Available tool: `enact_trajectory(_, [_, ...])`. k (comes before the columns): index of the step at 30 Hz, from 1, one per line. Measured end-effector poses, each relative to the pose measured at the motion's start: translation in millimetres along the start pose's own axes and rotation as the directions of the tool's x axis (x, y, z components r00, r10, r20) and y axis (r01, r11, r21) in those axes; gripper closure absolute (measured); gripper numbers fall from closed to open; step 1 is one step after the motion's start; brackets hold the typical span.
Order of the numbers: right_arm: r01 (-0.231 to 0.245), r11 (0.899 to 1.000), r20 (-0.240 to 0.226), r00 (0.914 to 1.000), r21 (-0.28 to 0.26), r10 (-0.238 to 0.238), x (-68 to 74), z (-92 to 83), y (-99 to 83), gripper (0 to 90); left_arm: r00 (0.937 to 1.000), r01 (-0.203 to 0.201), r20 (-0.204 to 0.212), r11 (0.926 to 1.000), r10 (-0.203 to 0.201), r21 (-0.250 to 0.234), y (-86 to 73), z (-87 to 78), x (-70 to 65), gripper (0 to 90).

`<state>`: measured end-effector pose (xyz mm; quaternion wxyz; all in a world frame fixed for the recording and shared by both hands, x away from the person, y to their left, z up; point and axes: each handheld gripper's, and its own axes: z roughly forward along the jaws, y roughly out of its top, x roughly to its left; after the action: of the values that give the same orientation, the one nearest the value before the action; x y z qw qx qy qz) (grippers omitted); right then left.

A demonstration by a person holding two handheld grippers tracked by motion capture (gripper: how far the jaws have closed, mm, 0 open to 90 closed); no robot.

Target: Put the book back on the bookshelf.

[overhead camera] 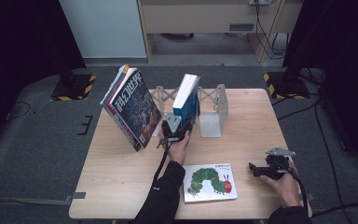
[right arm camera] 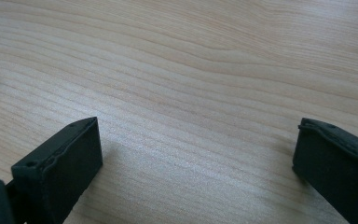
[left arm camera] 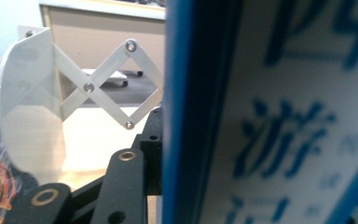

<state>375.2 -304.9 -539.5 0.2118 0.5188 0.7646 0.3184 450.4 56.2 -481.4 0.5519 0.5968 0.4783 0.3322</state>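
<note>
A thick blue and white book (overhead camera: pixel 188 95) stands upright in a white expanding book rack (overhead camera: pixel 213 114) at the back of the wooden table (overhead camera: pixel 121 186). My left gripper (overhead camera: pixel 181 122) is at the book's near edge, shut on it. In the left gripper view the book (left arm camera: pixel 270 116) fills the right side, with the black left finger (left arm camera: pixel 123 186) against its blue cover. My right gripper (overhead camera: pixel 254 169) rests low at the table's right, open, with bare wood between its jaws (right arm camera: pixel 198 149).
A large magazine (overhead camera: pixel 133 105) leans tilted against the rack's left end plate (left arm camera: pixel 28 116). A caterpillar picture book (overhead camera: pixel 209 183) lies flat near the front edge. The rack's scissor links (left arm camera: pixel 107 88) span behind the book. Dark stands sit beyond the table.
</note>
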Motion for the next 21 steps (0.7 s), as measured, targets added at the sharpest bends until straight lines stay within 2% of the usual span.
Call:
enact_trajectory(5, [0.004,1.0,0.002,1.0,-0.002,-0.004,0.2,-0.1,0.0,2.0,0.9997,0.015,0.019,0.9991,-0.016,0.04,-10.7,-3.7,2.0,52.7])
enact_trajectory(6, [0.004,1.0,0.002,1.0,-0.002,-0.004,0.2,-0.1,0.0,2.0,0.999,0.028,0.033,0.9969,-0.031,0.073,-17.8,-4.5,5.2,51.7])
enact_trajectory(11, [0.004,1.0,0.002,1.0,-0.001,-0.004,0.2,-0.1,0.0,2.0,0.9987,0.023,0.044,0.9966,-0.027,0.079,-25.4,-5.5,7.1,52.1])
enact_trajectory(13, [0.004,1.0,0.002,1.0,-0.001,-0.004,0.1,0.0,0.0,2.0,0.999,0.018,0.038,0.9958,-0.022,0.09,-23.6,-4.4,5.3,52.5])
enact_trajectory(14, [0.003,1.0,0.001,1.0,-0.001,-0.003,0.1,0.0,0.0,2.0,0.9998,0.009,0.017,0.9967,-0.011,0.081,-23.4,-1.2,1.7,53.3])
enact_trajectory(15, [0.003,1.0,0.001,1.0,-0.001,-0.003,0.1,0.0,0.0,2.0,0.9998,0.009,0.017,0.9967,-0.011,0.081,-23.4,-1.2,1.7,54.2])
enact_trajectory(16, [0.004,1.0,0.002,1.0,-0.001,-0.004,0.1,0.0,0.0,2.0,1.0,0.0,0.0,0.9967,0.0,0.082,-23.1,1.8,-0.3,54.2])
enact_trajectory(17, [0.003,1.0,0.002,1.0,-0.001,-0.003,0.2,0.0,0.0,2.0,1.0,0.004,-0.008,0.9965,-0.003,0.083,-22.8,3.5,-1.0,55.6])
enact_trajectory(18, [0.003,1.0,0.002,1.0,-0.001,-0.003,0.2,0.0,0.0,2.0,0.9996,0.025,-0.016,0.9961,-0.024,0.084,-21.6,8.0,-0.8,55.9])
enact_trajectory(19, [0.003,1.0,0.002,1.0,-0.001,-0.003,0.2,0.0,0.0,2.0,0.9996,0.025,-0.016,0.9961,-0.024,0.084,-21.6,8.0,-0.8,56.4])
enact_trajectory(20, [0.0,1.0,0.001,1.0,0.0,0.0,0.3,0.0,0.0,1.9,0.9985,0.052,-0.019,0.9952,-0.051,0.082,-20.5,11.7,0.4,57.1])
enact_trajectory(21, [-0.001,1.0,-0.001,1.0,0.0,0.001,0.3,-0.1,0.1,1.8,0.9984,0.053,-0.025,0.9953,-0.052,0.081,-20.5,12.8,0.0,57.1])
